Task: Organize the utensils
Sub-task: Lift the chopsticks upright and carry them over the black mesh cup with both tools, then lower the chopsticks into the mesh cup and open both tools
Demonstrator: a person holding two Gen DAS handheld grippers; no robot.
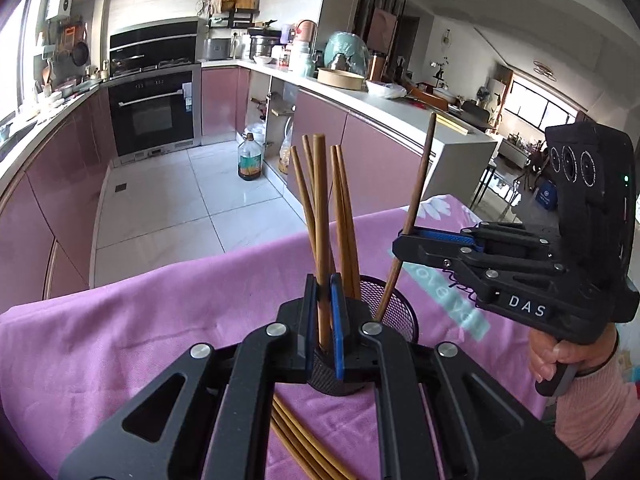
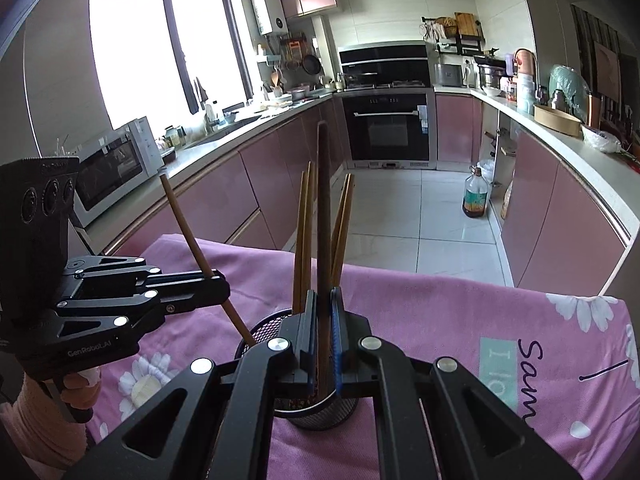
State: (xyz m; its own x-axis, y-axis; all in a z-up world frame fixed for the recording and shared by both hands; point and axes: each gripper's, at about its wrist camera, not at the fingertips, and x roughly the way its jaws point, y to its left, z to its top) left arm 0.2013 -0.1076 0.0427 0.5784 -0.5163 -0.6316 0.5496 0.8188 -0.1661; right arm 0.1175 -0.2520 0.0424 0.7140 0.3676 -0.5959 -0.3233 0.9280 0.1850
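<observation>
Left wrist view: the left gripper (image 1: 324,312) is clamped on a light chopstick (image 1: 320,216) whose lower end sits in the black mesh cup (image 1: 400,312) — the right gripper (image 1: 404,246) pinches a darker chopstick (image 1: 420,184) leaning into the same cup. More chopsticks (image 1: 344,216) stand in the cup; loose chopsticks (image 1: 300,440) lie on the pink cloth (image 1: 120,328) below the left gripper.

Tan chopsticks (image 1: 320,208), black mesh holder (image 1: 400,316), pink daisy-print cloth (image 2: 440,320)

Upright chopsticks (image 1: 340,216) crowd the mesh cup (image 1: 400,316); pink cloth (image 1: 120,328) around lies open.
</observation>
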